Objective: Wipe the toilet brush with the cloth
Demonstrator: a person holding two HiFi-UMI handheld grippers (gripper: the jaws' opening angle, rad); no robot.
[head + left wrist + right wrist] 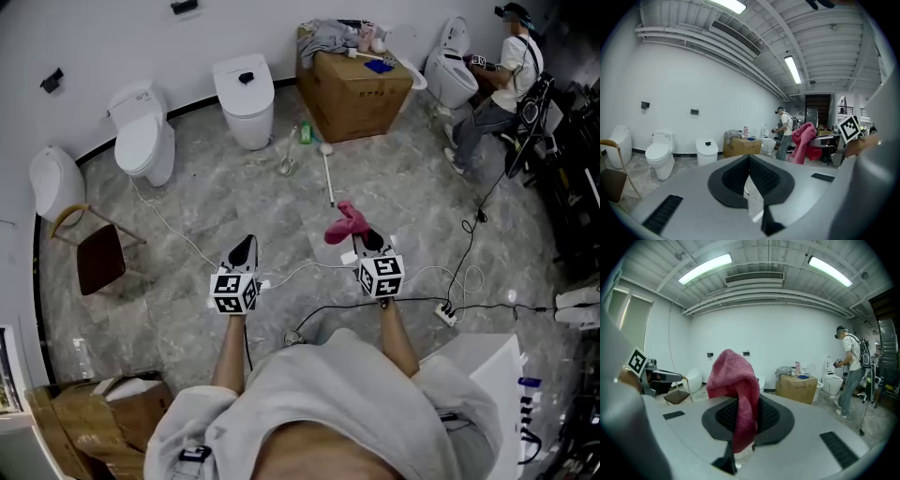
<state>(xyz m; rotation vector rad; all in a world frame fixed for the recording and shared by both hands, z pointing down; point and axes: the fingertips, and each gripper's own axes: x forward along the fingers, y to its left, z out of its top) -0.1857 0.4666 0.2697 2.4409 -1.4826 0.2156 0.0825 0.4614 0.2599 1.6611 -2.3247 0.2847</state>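
The right claw (743, 401) pinches the pink cloth (731, 376), held up ready for wiping; the left claw (749, 161) is shut, empty. The toilet brush (329, 178) lies on the floor (234, 197) farther off, untouched.

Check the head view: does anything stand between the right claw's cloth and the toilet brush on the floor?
Nothing visible does: only bare floor lies between the toilet brush and the pink cloth gripped by the right claw.
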